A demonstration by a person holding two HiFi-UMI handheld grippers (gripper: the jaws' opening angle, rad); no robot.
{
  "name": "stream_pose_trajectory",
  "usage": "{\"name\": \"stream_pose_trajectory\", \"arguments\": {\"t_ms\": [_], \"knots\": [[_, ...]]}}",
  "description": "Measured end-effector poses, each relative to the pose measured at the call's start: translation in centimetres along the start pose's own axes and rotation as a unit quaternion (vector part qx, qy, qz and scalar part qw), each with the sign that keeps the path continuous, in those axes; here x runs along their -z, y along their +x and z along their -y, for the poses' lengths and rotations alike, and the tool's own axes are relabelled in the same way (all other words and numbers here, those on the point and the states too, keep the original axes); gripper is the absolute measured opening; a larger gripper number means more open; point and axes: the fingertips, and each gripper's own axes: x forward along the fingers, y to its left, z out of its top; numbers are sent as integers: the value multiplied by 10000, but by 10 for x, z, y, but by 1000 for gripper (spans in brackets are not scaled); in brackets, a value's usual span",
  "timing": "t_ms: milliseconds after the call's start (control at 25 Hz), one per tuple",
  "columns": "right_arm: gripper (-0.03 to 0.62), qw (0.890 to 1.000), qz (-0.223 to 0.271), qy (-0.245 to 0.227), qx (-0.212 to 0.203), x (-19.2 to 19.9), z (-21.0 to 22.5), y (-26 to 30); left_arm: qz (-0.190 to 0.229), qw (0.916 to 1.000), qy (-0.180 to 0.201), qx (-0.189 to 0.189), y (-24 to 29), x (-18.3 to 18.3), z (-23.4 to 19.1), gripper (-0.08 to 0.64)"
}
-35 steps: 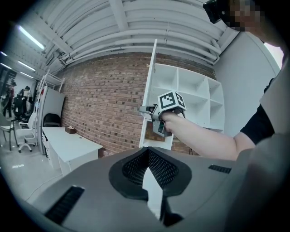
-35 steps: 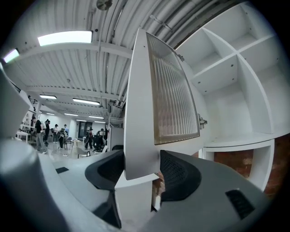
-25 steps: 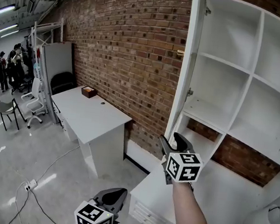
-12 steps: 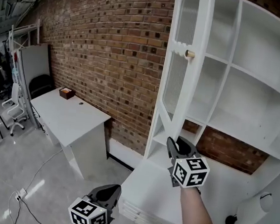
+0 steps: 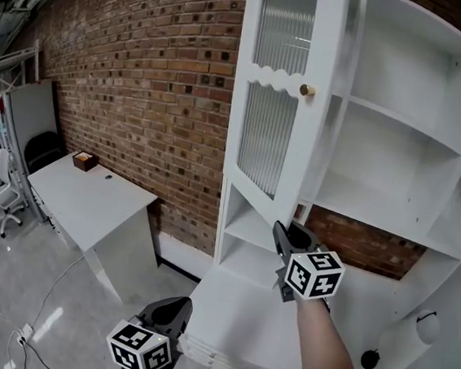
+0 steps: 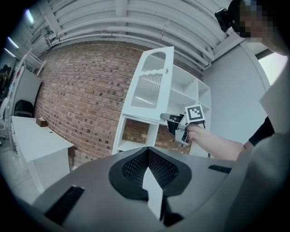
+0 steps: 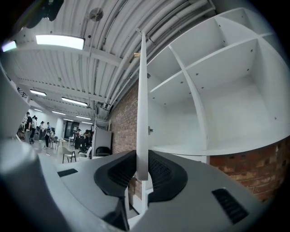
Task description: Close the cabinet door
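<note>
The right gripper (image 5: 283,229), mid-frame, is clamped on the bottom edge of the half-open cabinet door (image 5: 268,142) at upper centre, apparently to swing it shut. The left gripper (image 5: 173,306), bottom left, hangs idle with its jaws together and empty.

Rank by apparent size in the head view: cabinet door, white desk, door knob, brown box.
1. cabinet door
2. white desk
3-4. brown box, door knob: close in size, box farther; unranked.

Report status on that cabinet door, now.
Right gripper clamped on lower edge of cabinet door. Left gripper shut, empty, held low. Door partly open, not yet closed. Shelves bare, nothing seen blocking the swing.
</note>
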Motion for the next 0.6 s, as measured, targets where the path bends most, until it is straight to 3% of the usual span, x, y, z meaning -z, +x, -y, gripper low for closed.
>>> {"name": "stream_pose_trajectory", "arguments": {"t_ms": [600], "knots": [[112,9998,43,154,132,1,67,10,-35,9993,63,375,84,-13,15,8]]}}
